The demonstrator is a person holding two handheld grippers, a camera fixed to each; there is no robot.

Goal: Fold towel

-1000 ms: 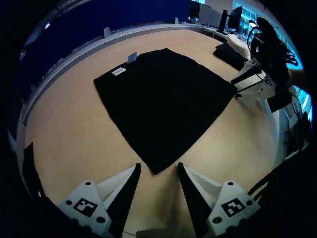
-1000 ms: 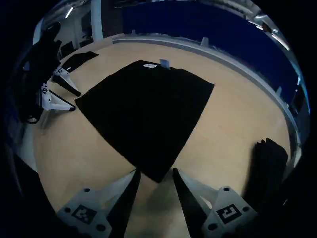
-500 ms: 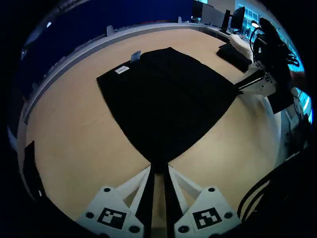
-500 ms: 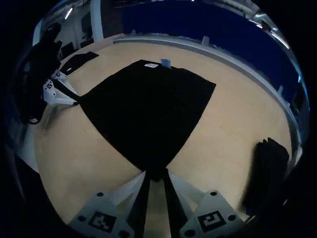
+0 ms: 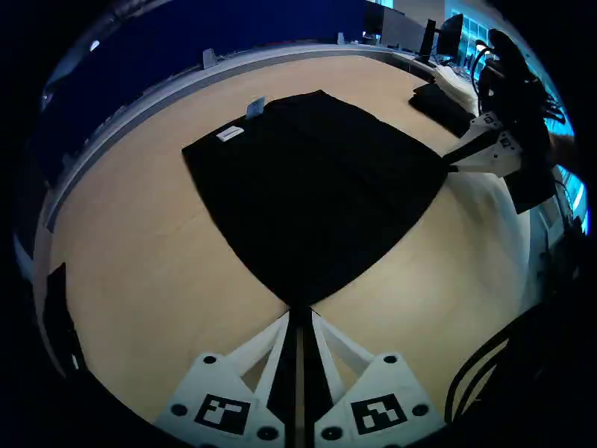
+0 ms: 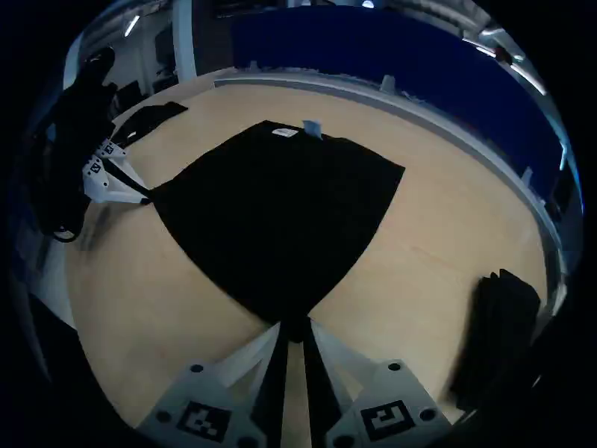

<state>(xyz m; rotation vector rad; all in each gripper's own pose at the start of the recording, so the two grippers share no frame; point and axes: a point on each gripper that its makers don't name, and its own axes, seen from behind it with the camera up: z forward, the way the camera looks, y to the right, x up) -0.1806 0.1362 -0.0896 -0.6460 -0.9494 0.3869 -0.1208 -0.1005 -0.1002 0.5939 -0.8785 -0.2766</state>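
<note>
While the black cloth towel (image 5: pixel 313 201) lies on the pale wooden table (image 5: pixel 134 246), the left gripper (image 5: pixel 298 312) pinches one corner. The right gripper (image 6: pixel 295 326) clamps another.

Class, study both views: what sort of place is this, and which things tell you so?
Probably an office or lab workroom: a long curved wooden table, a blue partition behind it, and computer monitors at its far end. A black towel lies on the table.

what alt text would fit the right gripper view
The right gripper is shut on the near corner of a black towel spread on a wooden table. At far left, the left gripper pinches another corner; a dark cloth pile lies right.
</note>
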